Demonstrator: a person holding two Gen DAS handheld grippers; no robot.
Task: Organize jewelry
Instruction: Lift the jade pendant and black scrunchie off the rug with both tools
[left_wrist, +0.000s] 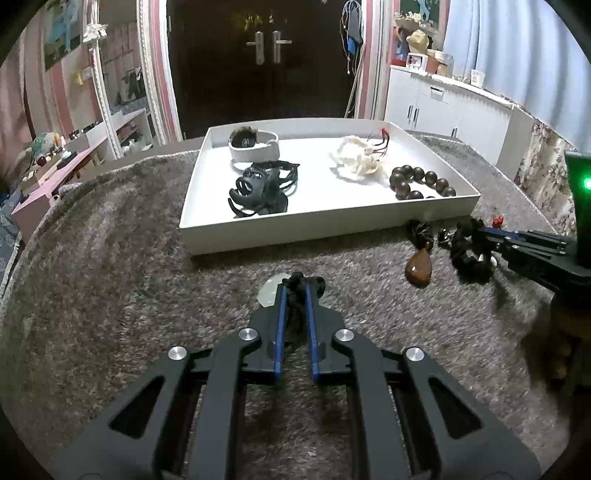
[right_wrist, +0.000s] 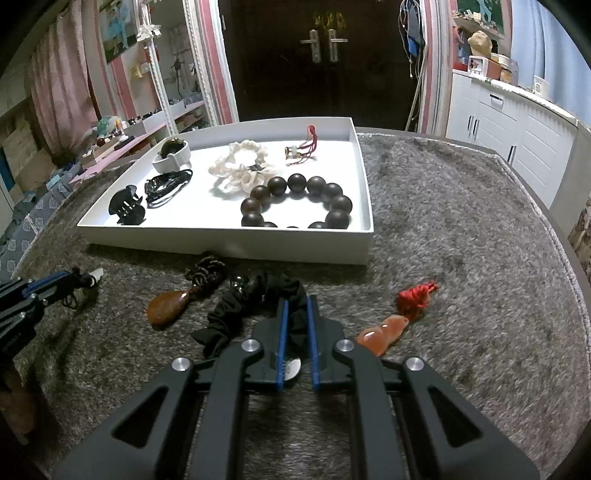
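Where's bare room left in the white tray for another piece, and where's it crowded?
Free: the tray floor along the near wall between the black claw clip and the dark bead bracelet; also the far right corner past the red-tasselled charm. Crowded: the far left corner, white cuff beside black cords, and the middle around the white scrunchie.

The rug (right_wrist: 461, 221) right of the tray (right_wrist: 229, 242) lies bare and open. In front of the tray's near wall, the brown pendant (right_wrist: 166, 306), black scrunchie (right_wrist: 236, 314) and red-tasselled gourd (right_wrist: 388, 328) crowd the strip. Inside the tray, open floor runs down the middle between the claw clip (right_wrist: 127, 210) and bead bracelet (right_wrist: 295, 201).
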